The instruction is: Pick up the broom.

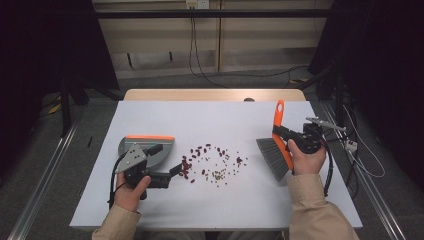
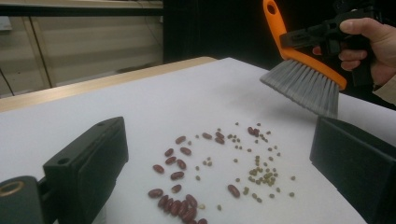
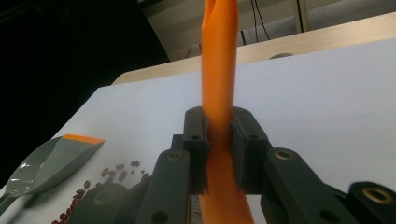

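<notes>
Currently I have the left claw (image 1: 176,170) lying low on the table (image 1: 165,210), just on the near-left edge of the bean scatter (image 1: 212,162), jaws spread wide with nothing between them; in the left gripper view the beans lie framed between the two jaws. The dark red beans (image 2: 175,175) sit nearest that claw, the small green ones (image 2: 261,175) on the far side of the scatter from it.

Just behind the left claw, still left of the scatter, the grey dustpan (image 1: 147,150) lies flat with its orange lip (image 1: 149,137) away from me. It is not gripped.

On the right side of the scatter, the right claw (image 1: 282,134) is pinching the orange handle (image 3: 219,84) of the brush (image 1: 276,156); the right gripper view shows both jaws pressed on the handle, which stands up between them. The grey bristles (image 2: 302,88) hang above the table, clear of the beans.

Judgement: the step in hand looks like sweeping the beans into the dustpan. To do it well I would first take the pan with the left claw and set its open edge flush on the table beside the red beans. Then lower the bristles beyond the green beans, on the side away from the pan, and draw in short light strokes. Risk: round beans roll and scatter under a fast stroke.
</notes>
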The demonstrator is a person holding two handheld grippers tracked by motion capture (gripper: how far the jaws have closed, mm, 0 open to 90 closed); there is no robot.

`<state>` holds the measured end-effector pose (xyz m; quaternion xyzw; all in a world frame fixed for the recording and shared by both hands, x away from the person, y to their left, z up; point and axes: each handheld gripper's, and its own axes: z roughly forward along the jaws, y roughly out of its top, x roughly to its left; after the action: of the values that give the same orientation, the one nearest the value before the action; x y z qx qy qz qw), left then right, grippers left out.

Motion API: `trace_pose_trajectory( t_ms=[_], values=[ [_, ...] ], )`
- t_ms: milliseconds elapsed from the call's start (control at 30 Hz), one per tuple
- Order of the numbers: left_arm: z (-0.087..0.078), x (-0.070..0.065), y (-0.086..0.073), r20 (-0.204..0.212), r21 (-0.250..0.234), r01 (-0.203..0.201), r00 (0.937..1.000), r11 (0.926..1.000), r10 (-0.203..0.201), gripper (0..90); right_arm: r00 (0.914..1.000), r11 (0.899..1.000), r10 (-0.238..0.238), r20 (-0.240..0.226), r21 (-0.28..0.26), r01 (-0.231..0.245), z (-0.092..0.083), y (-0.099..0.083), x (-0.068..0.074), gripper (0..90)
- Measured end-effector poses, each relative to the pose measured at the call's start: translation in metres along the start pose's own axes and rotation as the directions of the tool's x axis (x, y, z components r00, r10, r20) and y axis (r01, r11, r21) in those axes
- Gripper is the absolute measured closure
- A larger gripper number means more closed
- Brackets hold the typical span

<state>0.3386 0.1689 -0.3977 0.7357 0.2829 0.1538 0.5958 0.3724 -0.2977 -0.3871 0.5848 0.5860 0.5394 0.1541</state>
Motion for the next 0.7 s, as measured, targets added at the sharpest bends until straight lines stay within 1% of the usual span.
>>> trace_pose_trajectory(
  t_ms=[33,67,133,167,233,267,300,333,367,400,467,500,533,567,633,700],
  values=[
    [0.001,-0.001,0.000,0.006,0.005,-0.004,1.0000,1.0000,0.003,4.2,0.9999,1.000,0.001,-0.012,0.000,-0.001,0.000,0.000,0.001,78.1],
    [0.001,-0.001,0.000,0.006,0.005,-0.004,1.0000,1.0000,0.003,4.2,0.9999,1.000,0.003,-0.013,-0.003,-0.003,0.000,0.000,0.001,78.1],
    [0.008,-0.006,0.002,0.037,0.012,0.008,0.9993,0.9999,-0.008,4.2,0.9997,1.000,0.000,-0.024,-0.002,0.000,0.001,0.000,0.004,78.1],
    [0.011,-0.008,0.003,0.049,0.017,0.007,0.9988,0.9998,-0.008,4.3,0.9996,1.000,-0.003,-0.027,-0.002,0.003,0.002,0.000,0.006,78.1],
    [0.017,-0.011,0.004,0.070,0.026,0.009,0.9975,0.9996,-0.011,4.2,0.9989,1.000,-0.009,-0.047,0.000,0.009,0.003,0.001,0.010,78.1],
    [0.020,-0.013,0.005,0.080,0.032,0.011,0.9967,0.9994,-0.014,4.3,0.9986,1.000,-0.017,-0.050,-0.003,0.017,0.004,0.001,0.013,78.1],
    [0.020,-0.013,0.005,0.080,0.032,0.011,0.9967,0.9994,-0.014,4.3,0.9978,1.000,-0.019,-0.064,-0.003,0.019,0.004,0.002,0.016,78.1],
    [0.027,-0.016,0.007,0.106,0.038,0.024,0.9940,0.9990,-0.027,4.3,0.9973,1.000,-0.023,-0.070,-0.003,0.023,0.005,0.003,0.020,78.1],
    [0.032,-0.019,0.008,0.116,0.045,0.026,0.9928,0.9987,-0.031,4.5,0.9964,0.999,-0.032,-0.078,-0.003,0.032,0.005,0.004,0.023,78.1],
    [0.035,-0.020,0.008,0.122,0.050,0.023,0.9921,0.9985,-0.029,4.9,0.9946,0.999,-0.038,-0.097,-0.005,0.037,0.005,0.006,0.028,78.1],
    [0.044,-0.024,0.009,0.151,0.064,0.033,0.9877,0.9974,-0.042,5.0,0.9918,0.999,-0.048,-0.118,-0.007,0.047,0.005,0.008,0.034,78.1],
    [0.049,-0.026,0.009,0.155,0.068,0.033,0.9869,0.9972,-0.043,5.0,0.9901,0.998,-0.056,-0.129,-0.010,0.055,0.006,0.008,0.038,78.1],
    [0.049,-0.026,0.009,0.155,0.068,0.033,0.9869,0.9972,-0.043,5.0,0.9876,0.998,-0.062,-0.144,-0.012,0.061,0.006,0.009,0.042,78.1],
    [0.060,-0.028,0.008,0.171,0.078,0.049,0.9834,0.9958,-0.061,5.2,0.9846,0.998,-0.066,-0.162,-0.010,0.065,0.007,0.009,0.046,78.1],
    [0.072,-0.031,0.007,0.195,0.089,0.070,0.9771,0.9936,-0.087,5.5,0.9801,0.997,-0.076,-0.184,-0.007,0.076,0.010,0.009,0.052,78.1],
    [0.082,-0.032,0.006,0.201,0.102,0.068,0.9757,0.9924,-0.087,6.0,0.9756,0.997,-0.074,-0.207,-0.003,0.076,0.013,0.008,0.058,78.1]
  ],
)
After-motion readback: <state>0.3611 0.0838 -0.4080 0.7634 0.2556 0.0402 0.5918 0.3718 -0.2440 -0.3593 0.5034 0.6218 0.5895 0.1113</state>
